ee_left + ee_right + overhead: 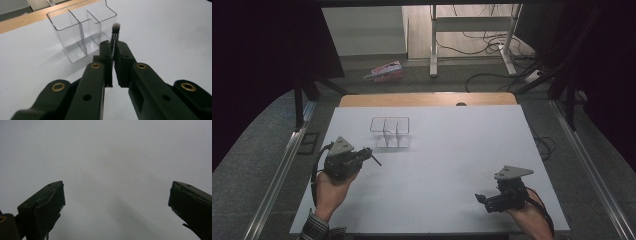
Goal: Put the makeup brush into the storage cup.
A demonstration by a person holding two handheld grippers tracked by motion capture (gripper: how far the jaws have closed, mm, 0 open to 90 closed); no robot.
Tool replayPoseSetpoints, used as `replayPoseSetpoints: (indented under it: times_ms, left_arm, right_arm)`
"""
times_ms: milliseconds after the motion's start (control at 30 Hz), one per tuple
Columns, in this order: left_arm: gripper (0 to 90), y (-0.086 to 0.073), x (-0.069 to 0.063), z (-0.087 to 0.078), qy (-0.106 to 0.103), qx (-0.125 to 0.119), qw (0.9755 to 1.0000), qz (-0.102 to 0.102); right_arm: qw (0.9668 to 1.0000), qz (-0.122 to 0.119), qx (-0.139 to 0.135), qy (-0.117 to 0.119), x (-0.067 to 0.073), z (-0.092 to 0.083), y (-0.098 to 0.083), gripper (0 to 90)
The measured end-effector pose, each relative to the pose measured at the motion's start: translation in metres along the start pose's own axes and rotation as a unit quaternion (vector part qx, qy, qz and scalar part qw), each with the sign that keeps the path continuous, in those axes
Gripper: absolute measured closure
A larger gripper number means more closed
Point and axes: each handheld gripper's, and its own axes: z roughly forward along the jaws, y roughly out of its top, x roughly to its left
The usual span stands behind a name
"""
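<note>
A clear plastic organizer (390, 132) with three compartments stands on the white table, left of centre. My left gripper (364, 156) hovers just in front of and to the left of it, shut on a thin makeup brush (375, 160). In the left gripper view the jaws of my left gripper (113, 48) pinch the brush's handle, and its dark bristle tip (116, 26) points up beside the organizer (80, 32). My right gripper (483, 201) rests low near the table's front right, pointing left. Seen in the right gripper view, my right gripper (116, 195) is open with nothing between its jaws.
The white table top (452, 150) has a wooden strip (427, 99) along its far edge. Beyond it on the floor lie a pink package (386, 71), a metal desk frame (472, 30) and loose cables.
</note>
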Motion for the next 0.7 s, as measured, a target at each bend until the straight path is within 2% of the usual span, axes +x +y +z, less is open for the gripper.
replayPoseSetpoints:
  times_ms: [200,700]
  left_arm:
    - [85.2,0.007,0.004,0.001,0.004,0.0,1.0,0.002]
    - [85.2,0.031,0.021,-0.001,0.017,0.001,0.9999,0.001]
  right_arm:
    - [0.9999,0.009,0.002,-0.005,-0.004,-0.003,-0.004,0.7]
    - [0.9999,0.006,0.013,-0.009,-0.008,-0.006,-0.011,0.7]
